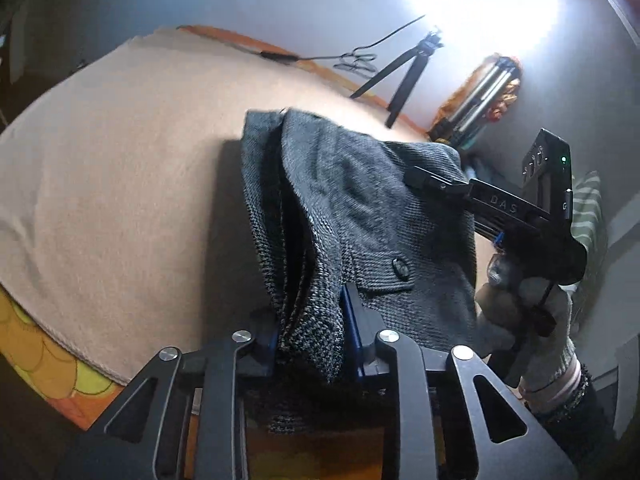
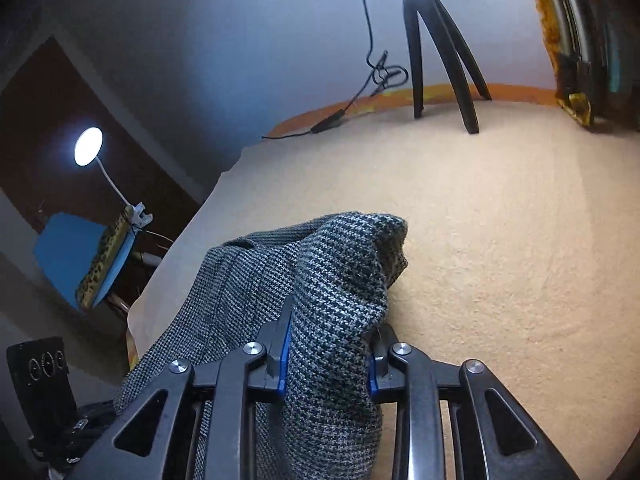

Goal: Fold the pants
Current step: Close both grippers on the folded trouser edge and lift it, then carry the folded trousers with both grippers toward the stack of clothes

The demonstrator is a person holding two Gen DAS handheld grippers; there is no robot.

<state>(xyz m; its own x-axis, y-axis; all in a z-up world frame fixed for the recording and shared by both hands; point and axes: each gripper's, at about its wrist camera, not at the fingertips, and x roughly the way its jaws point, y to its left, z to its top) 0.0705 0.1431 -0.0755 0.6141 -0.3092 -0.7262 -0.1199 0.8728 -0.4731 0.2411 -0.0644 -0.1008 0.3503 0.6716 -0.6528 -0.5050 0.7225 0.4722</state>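
Grey woven pants (image 1: 360, 208) with a dark button (image 1: 400, 268) hang lifted above a beige blanket (image 1: 120, 180). My left gripper (image 1: 312, 320) is shut on a bunched edge of the pants close to the camera. My right gripper (image 1: 416, 178), held by a gloved hand (image 1: 520, 320), grips the pants' far right side. In the right wrist view the right gripper (image 2: 328, 344) is shut on a thick fold of the pants (image 2: 344, 280), which drape to the left over the blanket (image 2: 500, 240).
A black tripod (image 2: 436, 48) and a cable (image 2: 372, 68) stand at the blanket's far edge. A folded tripod (image 1: 480, 96) leans at the right. A lamp (image 2: 89, 146) and blue chair (image 2: 72, 256) are off the left edge. An orange patterned sheet (image 1: 48, 364) shows under the blanket.
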